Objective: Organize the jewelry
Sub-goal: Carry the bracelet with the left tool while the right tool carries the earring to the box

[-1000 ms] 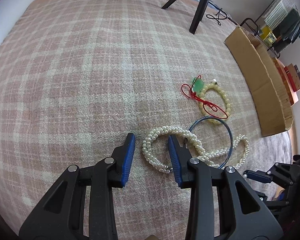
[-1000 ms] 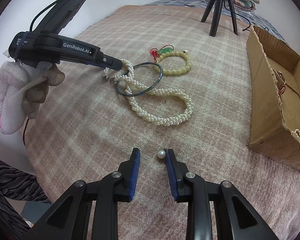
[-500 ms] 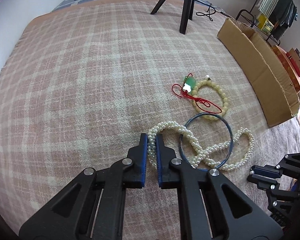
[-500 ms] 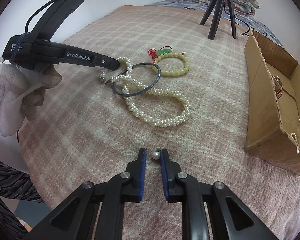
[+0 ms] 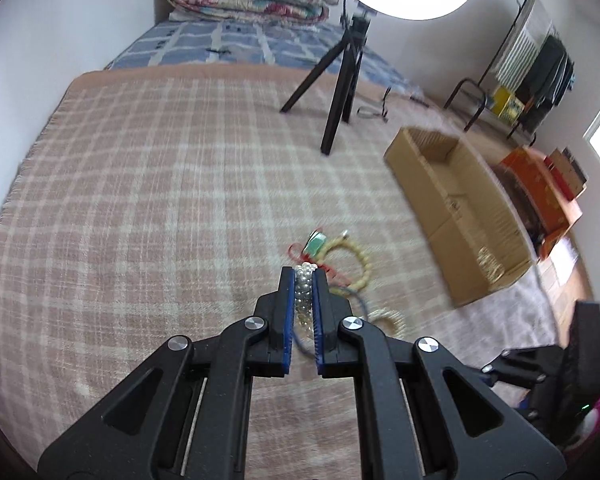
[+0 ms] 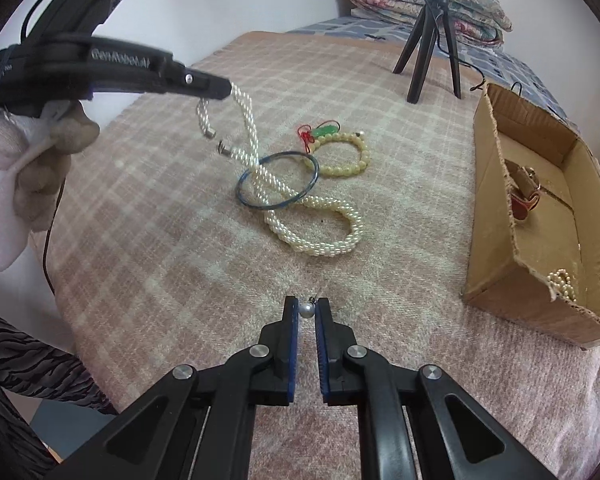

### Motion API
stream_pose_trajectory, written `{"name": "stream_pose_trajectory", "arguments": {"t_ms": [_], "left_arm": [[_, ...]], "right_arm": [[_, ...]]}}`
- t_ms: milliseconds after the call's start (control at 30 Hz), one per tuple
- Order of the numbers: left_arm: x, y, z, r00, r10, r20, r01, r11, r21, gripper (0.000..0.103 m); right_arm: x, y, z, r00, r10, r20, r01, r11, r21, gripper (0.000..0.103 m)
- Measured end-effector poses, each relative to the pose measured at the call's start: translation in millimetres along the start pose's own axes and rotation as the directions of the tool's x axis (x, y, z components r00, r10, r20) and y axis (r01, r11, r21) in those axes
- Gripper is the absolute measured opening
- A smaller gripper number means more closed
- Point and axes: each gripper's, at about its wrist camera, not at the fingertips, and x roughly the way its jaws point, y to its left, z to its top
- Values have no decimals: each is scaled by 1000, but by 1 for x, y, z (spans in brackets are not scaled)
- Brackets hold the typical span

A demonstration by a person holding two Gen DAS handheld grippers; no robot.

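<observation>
Jewelry: one pearl necklace [image 6: 312, 220], two bracelets, one loose pearl [image 6: 306, 310].

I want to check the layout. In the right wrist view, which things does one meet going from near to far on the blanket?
Right gripper with single pearl → pearl rope necklace → blue bangle → yellow bead bracelet → tripod.
</observation>
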Motion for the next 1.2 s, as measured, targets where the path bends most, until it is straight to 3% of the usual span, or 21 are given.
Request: {"name": "stream_pose_trajectory", "arguments": {"t_ms": [300,533,867,1200], "left_arm": [[-55,-16,30,990,-62,127,66,998,-22,6],[-81,-33,45,983,-70,170,70,998,10,6],[-91,-64,66,974,-120,193,113,993,45,6],[-72,-118,98,966,-172,195,152,982,113,6]], "right_arm": [[-29,3,9,998,0,70,0,1000,-10,6],[-47,-1,16,993,2,119,-1,1000,-5,6],[-80,-21,16,981,-25,191,22,1000,19,6],[-108,-76,13,966,-101,238,75,990,115,6]]}}
